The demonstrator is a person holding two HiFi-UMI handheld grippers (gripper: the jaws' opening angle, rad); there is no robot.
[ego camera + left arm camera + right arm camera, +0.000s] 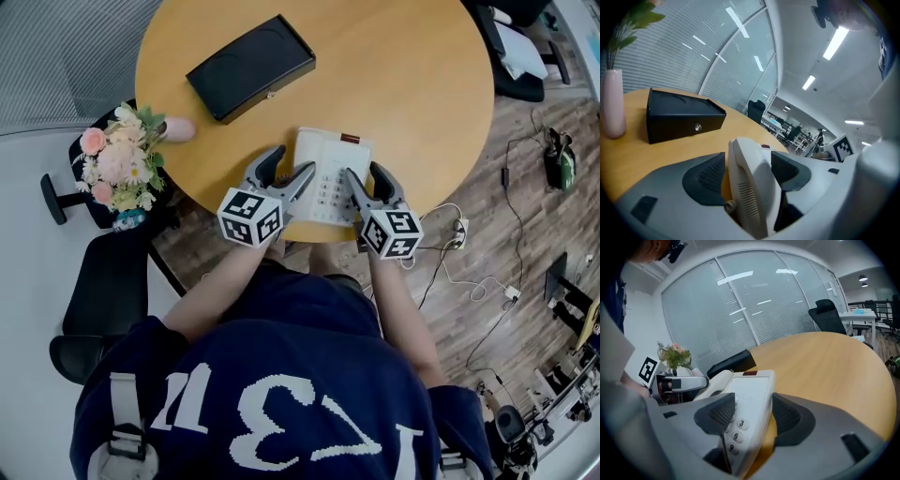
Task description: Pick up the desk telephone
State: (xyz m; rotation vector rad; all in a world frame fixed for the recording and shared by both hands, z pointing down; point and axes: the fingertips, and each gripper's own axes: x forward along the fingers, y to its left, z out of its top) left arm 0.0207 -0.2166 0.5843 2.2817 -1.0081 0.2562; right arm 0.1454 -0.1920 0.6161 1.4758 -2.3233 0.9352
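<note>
Head view: the desk telephone [330,169] sits at the table's [412,84] near edge, a gripper on each side. The left gripper [292,161] gapes loosely around the handset [750,187], a detail only its own view shows. The right gripper [367,178] gapes, unclamped, over the keypad [737,430]. The black box [250,67] sits well apart, with bare tabletop beyond.

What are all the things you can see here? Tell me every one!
table: one, light wood, round
desk telephone: one, white, near table edge
box: one, black, table's far left
flowers: one bunch, pink and white, in pink vase, table's left edge
chairs: several, black, around table
shirt: one, navy, on the person
left gripper: one, grey, open around telephone's handset side
right gripper: one, grey, open around keypad side
</note>
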